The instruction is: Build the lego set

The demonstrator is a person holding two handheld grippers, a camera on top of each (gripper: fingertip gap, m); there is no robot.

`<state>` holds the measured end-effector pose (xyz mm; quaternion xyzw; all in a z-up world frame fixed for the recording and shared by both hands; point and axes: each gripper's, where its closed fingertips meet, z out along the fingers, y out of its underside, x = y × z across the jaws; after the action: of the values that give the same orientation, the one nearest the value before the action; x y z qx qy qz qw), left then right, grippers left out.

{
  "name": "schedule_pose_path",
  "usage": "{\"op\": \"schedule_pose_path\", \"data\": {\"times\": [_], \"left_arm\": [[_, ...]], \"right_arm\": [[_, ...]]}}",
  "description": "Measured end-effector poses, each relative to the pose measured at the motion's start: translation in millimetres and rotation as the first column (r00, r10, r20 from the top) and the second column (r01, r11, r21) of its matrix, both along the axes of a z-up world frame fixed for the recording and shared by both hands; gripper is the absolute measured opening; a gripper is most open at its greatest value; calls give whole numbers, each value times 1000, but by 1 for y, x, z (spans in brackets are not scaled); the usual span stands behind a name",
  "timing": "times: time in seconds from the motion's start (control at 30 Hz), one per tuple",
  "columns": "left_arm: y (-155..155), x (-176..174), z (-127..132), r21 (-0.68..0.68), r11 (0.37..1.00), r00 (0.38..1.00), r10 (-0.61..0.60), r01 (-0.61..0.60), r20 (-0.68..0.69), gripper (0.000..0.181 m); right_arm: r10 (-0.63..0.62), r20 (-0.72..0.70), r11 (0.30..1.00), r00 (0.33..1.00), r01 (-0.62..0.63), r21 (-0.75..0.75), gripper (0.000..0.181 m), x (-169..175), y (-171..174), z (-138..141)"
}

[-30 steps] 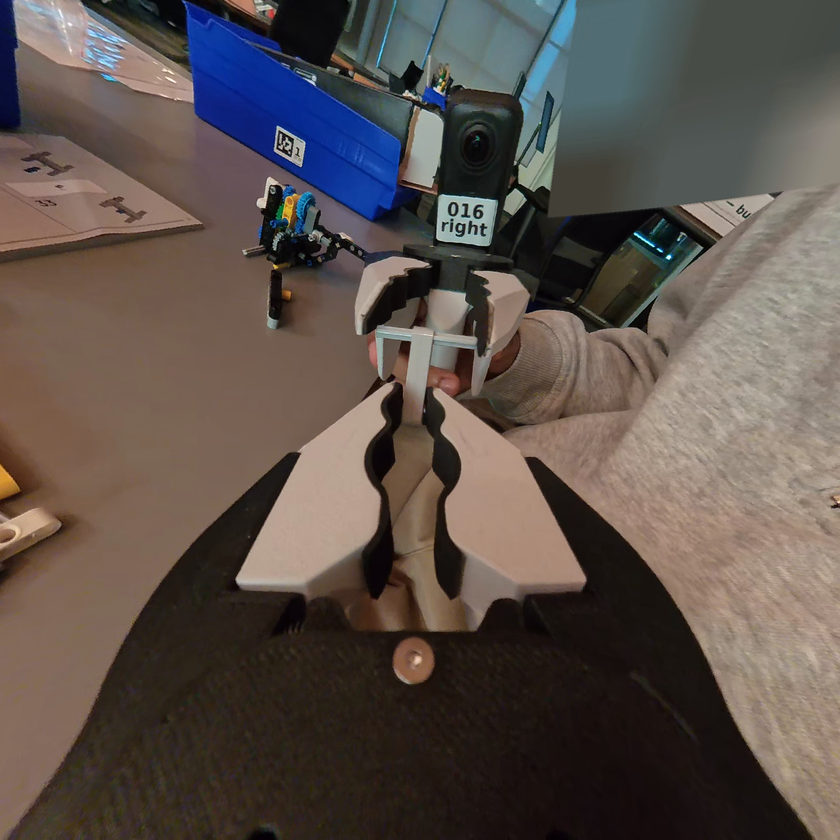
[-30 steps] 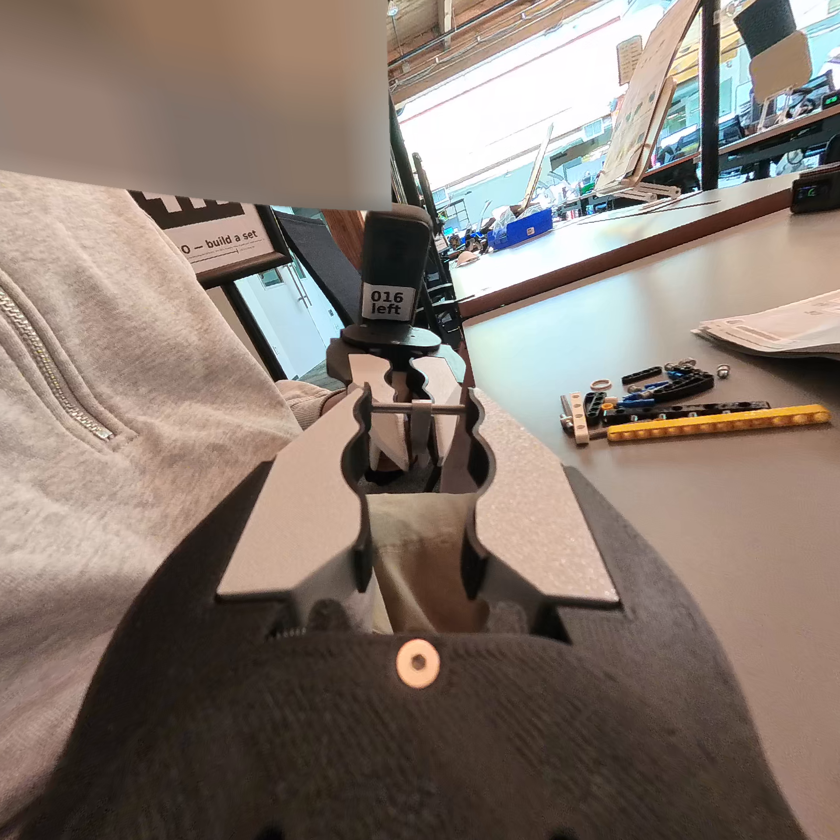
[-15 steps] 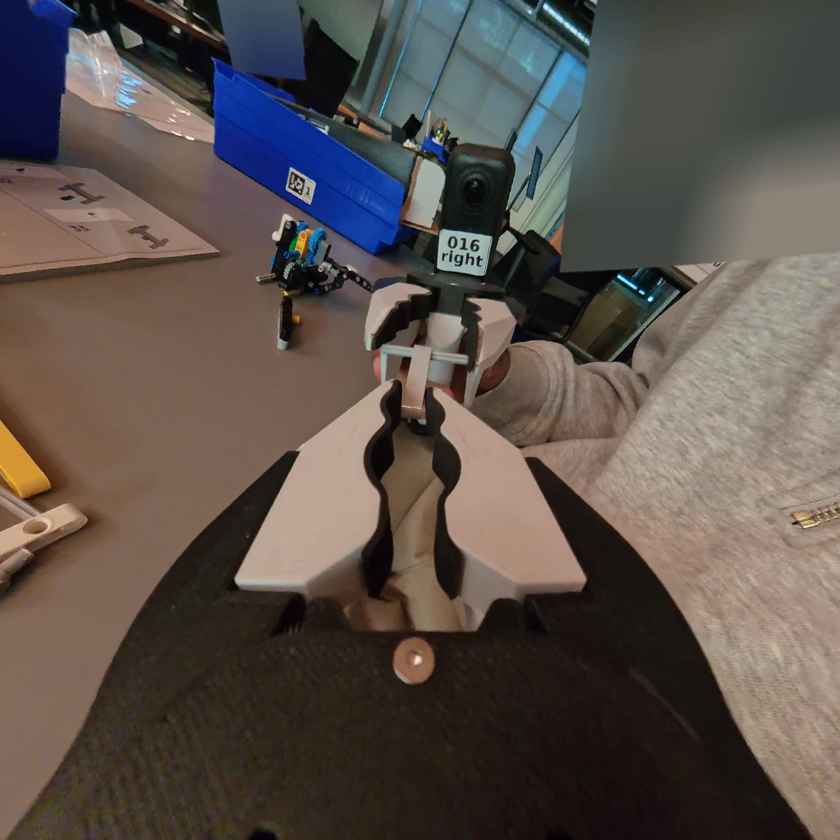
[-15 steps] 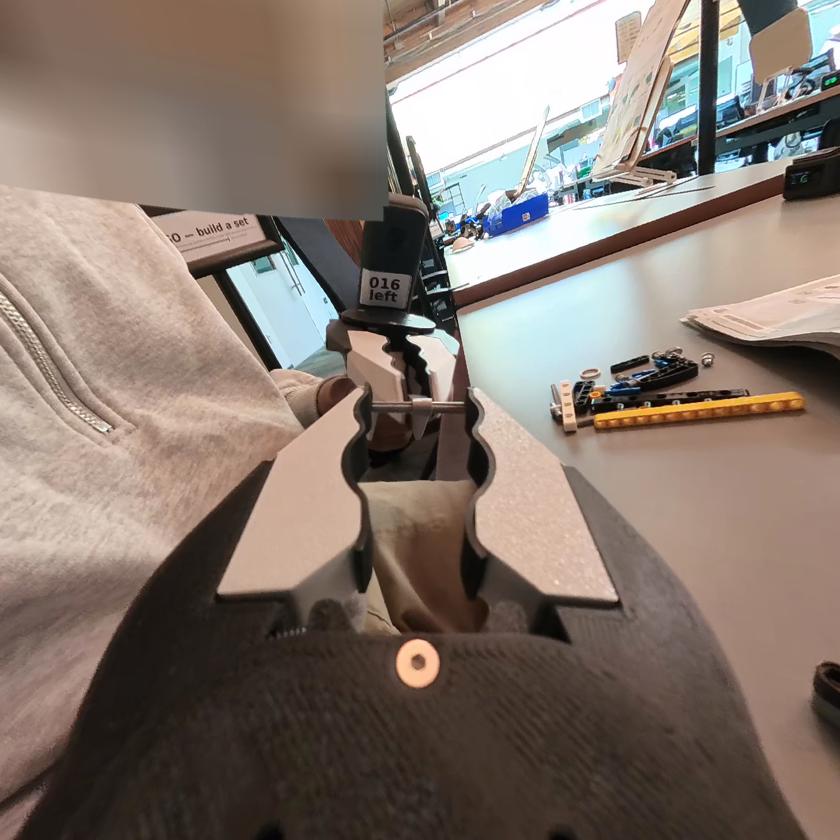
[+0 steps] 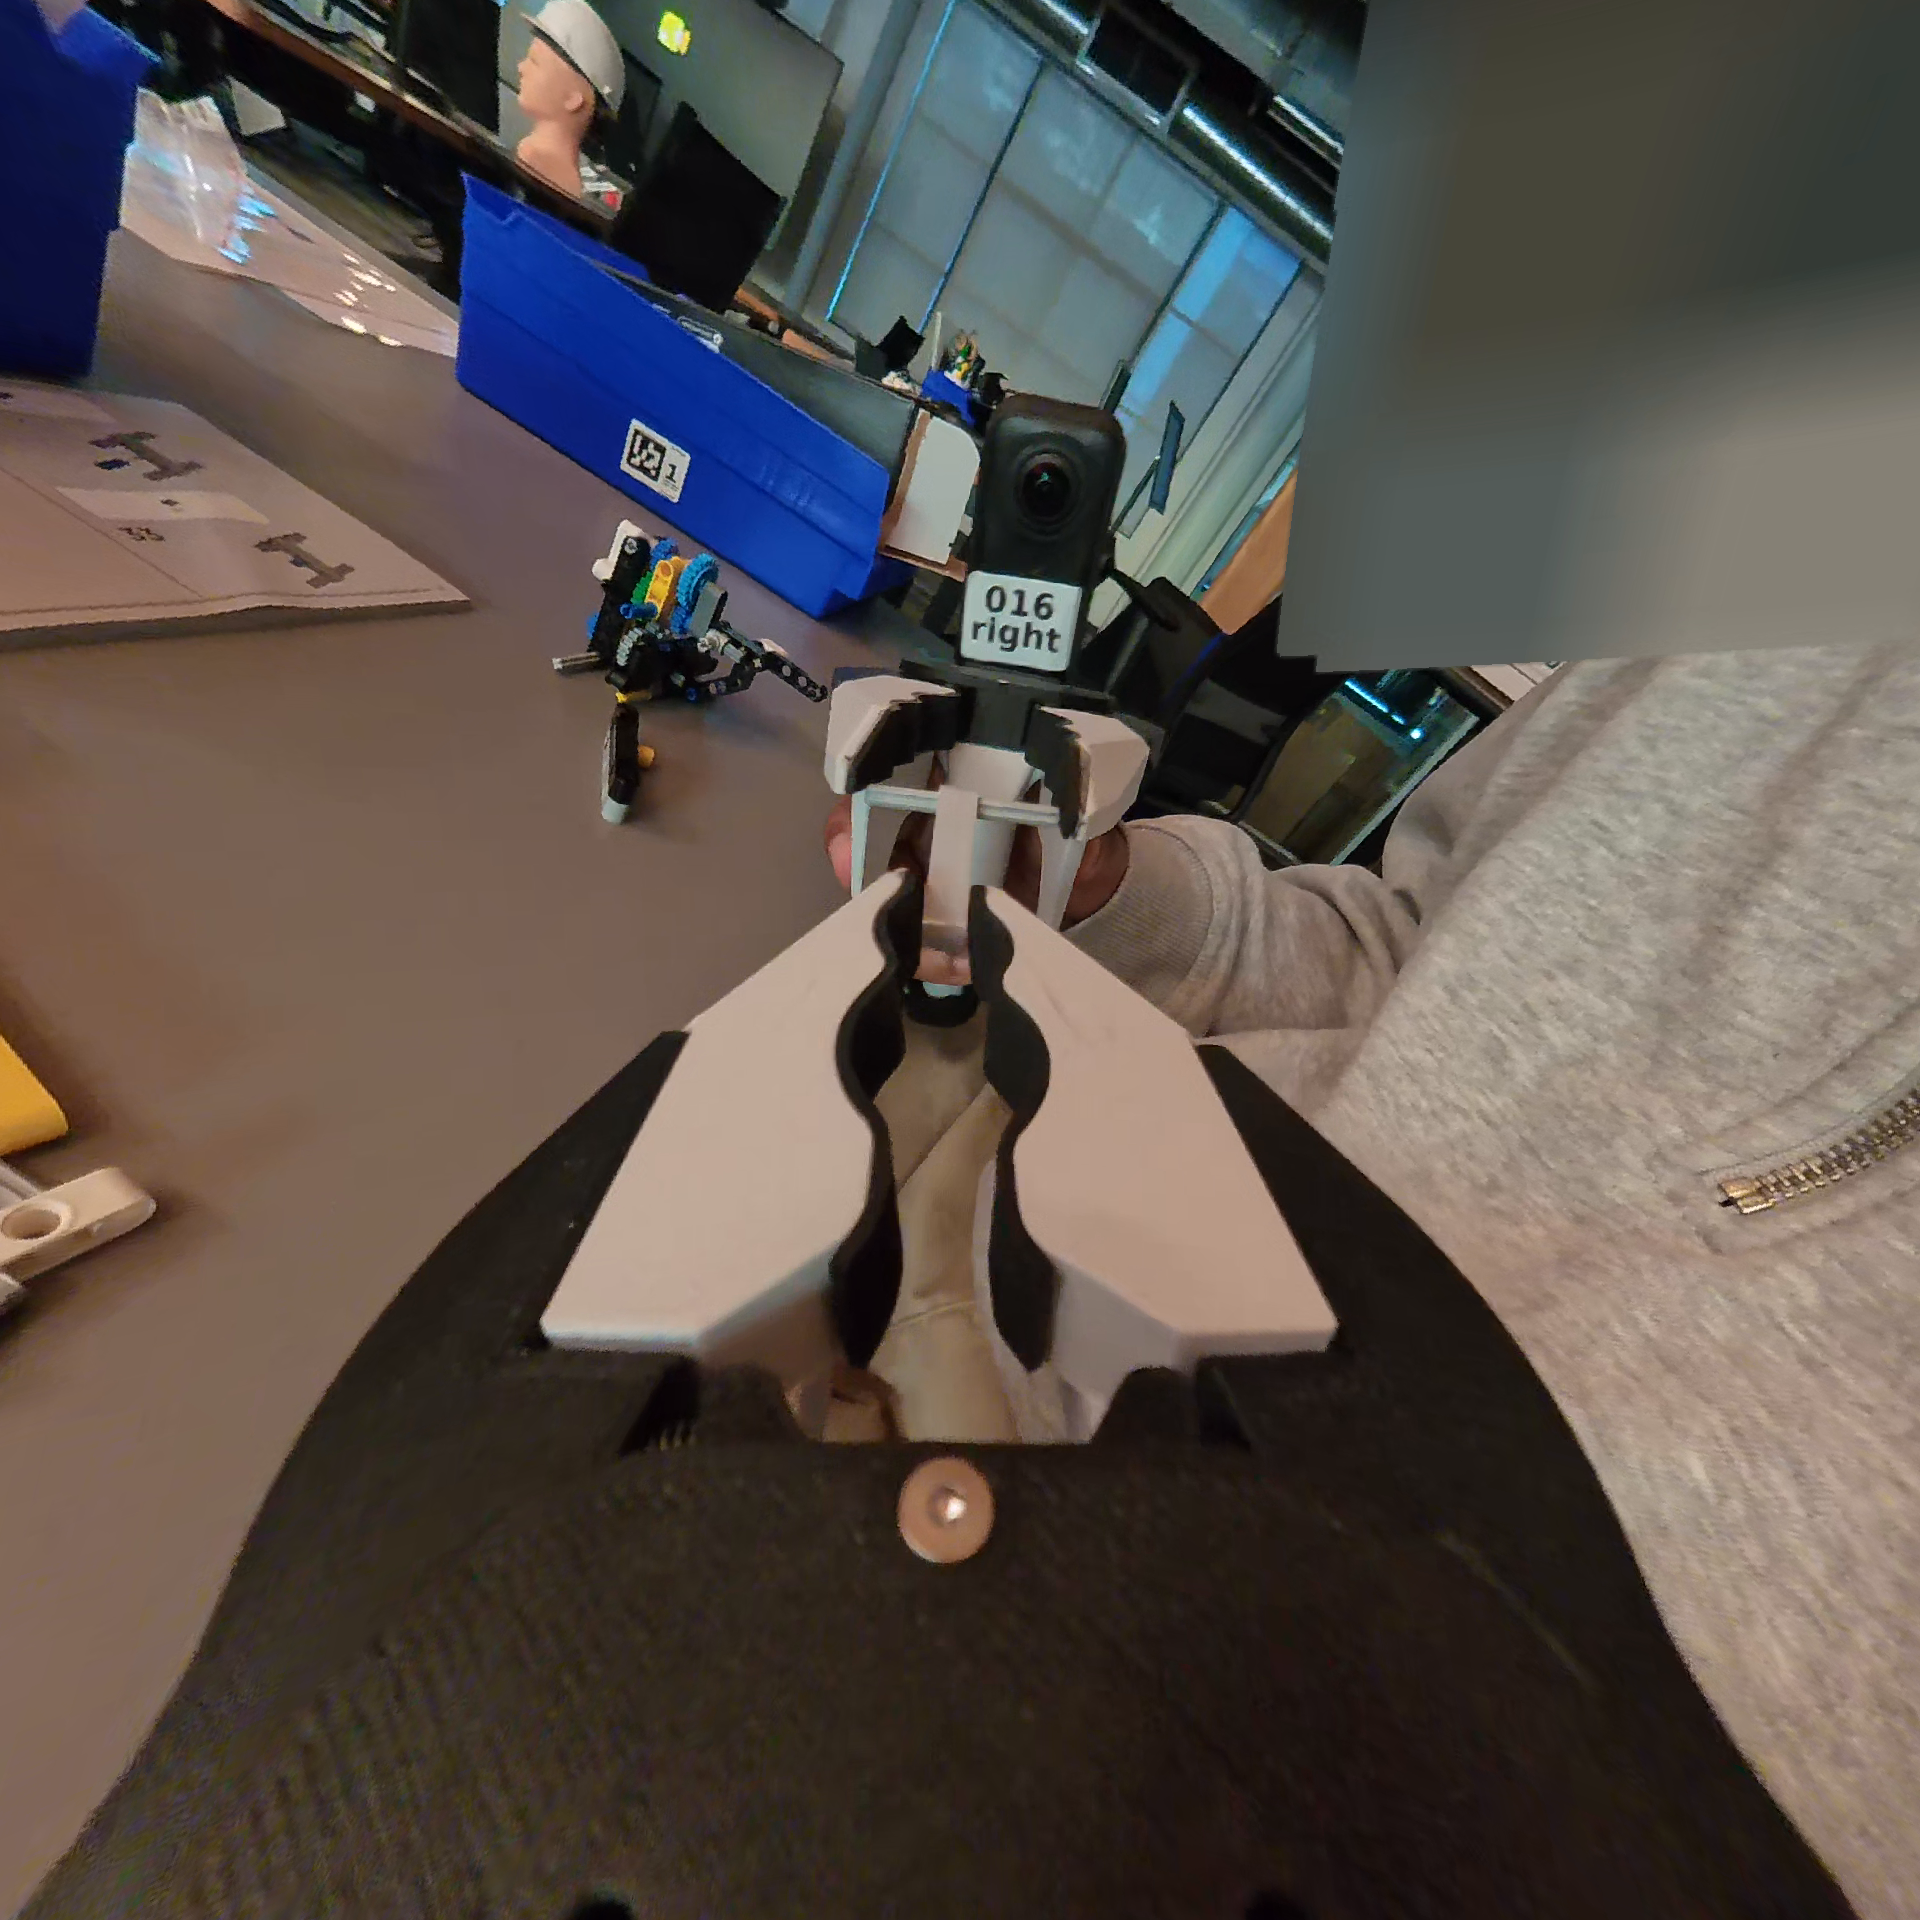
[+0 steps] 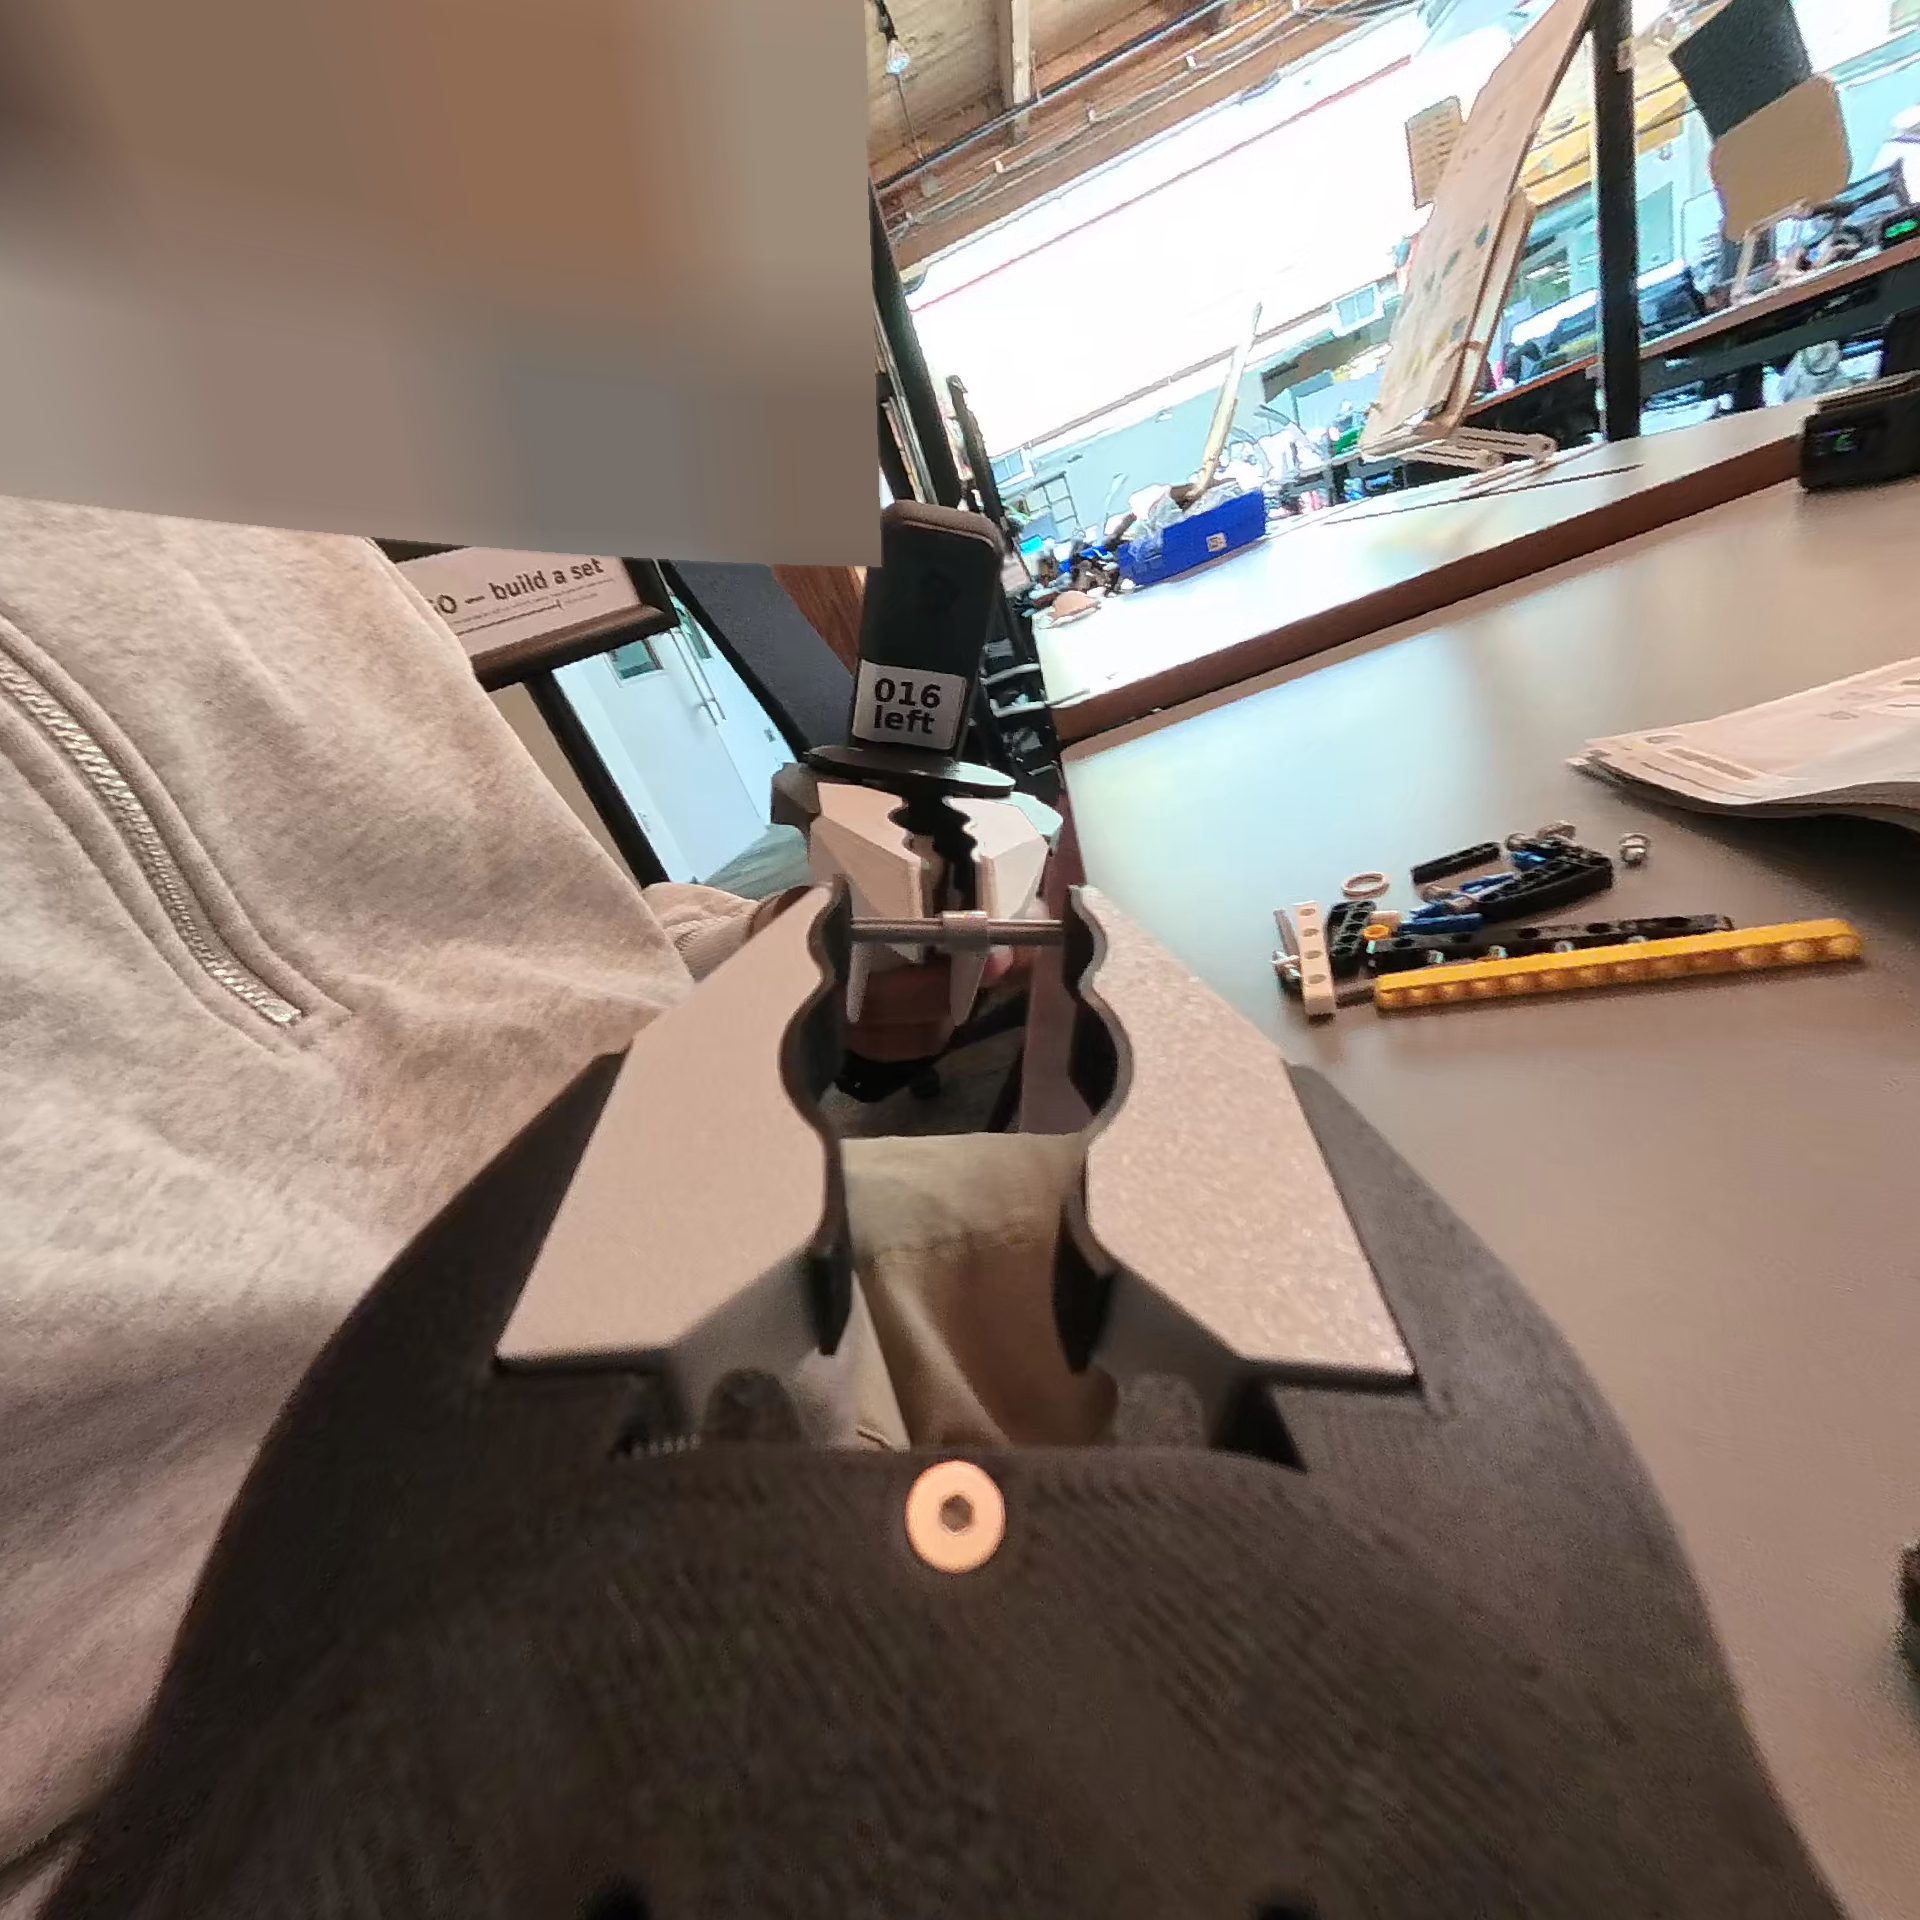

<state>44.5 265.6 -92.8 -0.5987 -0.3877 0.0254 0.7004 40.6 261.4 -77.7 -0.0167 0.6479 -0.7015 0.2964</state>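
Note:
My two grippers face each other over the person's lap at the table edge. My right gripper (image 6: pixel 956 935) is shut endwise on a thin grey axle (image 6: pixel 894 932) that spans its fingertips. A light grey connector piece (image 6: pixel 966 928) sits on the axle's middle. My left gripper (image 5: pixel 940 920) is shut on the lower end of that connector piece (image 5: pixel 951 852). The right gripper also shows in the left wrist view (image 5: pixel 966 800), and the left gripper shows in the right wrist view (image 6: pixel 925 862). A partly built lego assembly (image 5: pixel 665 634) stands on the grey table.
A small black piece (image 5: pixel 621 758) lies by the assembly. A blue bin (image 5: pixel 665 416) and an instruction booklet (image 5: pixel 156 520) lie behind. A yellow beam (image 6: pixel 1610 966) and several loose pieces (image 6: pixel 1496 894) lie to the right. A white beam (image 5: pixel 62 1226) lies at the left edge.
Both grippers stay joined at the axle and connector piece. The pair has shifted a little, and the left wrist view now tilts higher, showing more of the room behind.

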Motion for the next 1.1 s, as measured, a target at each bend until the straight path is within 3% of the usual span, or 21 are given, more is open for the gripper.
{"op": "schedule_pose_path", "data": {"times": [0.43, 0.8, 0.93, 1.0, 1.1], "left_arm": [[-6, 5, 17, 47, 999, 997, 8, -4, -80, 5], [-9, 4, 19, 119, 993, 999, -1, 6, -43, 5], [-19, -3, 14, 136, 989, 999, 52, -52, 4, 4], [-28, -9, 10, 145, 984, 994, 98, -103, 37, 4], [-42, -18, -2, 111, 972, 976, 197, -207, 93, 4]], "right_arm": [[55, 46, 998, 997, -54, -10, 39, 9, -3, 3], [47, -18, 998, 999, -46, 31, 39, 15, -10, -6], [-26, -75, 999, 997, 29, 41, 48, 7, -12, -9], [-97, -179, 994, 979, 104, 26, 48, 4, -13, -8], [-252, -416, 957, 874, 290, 30, 39, -8, -16, -13]]}}
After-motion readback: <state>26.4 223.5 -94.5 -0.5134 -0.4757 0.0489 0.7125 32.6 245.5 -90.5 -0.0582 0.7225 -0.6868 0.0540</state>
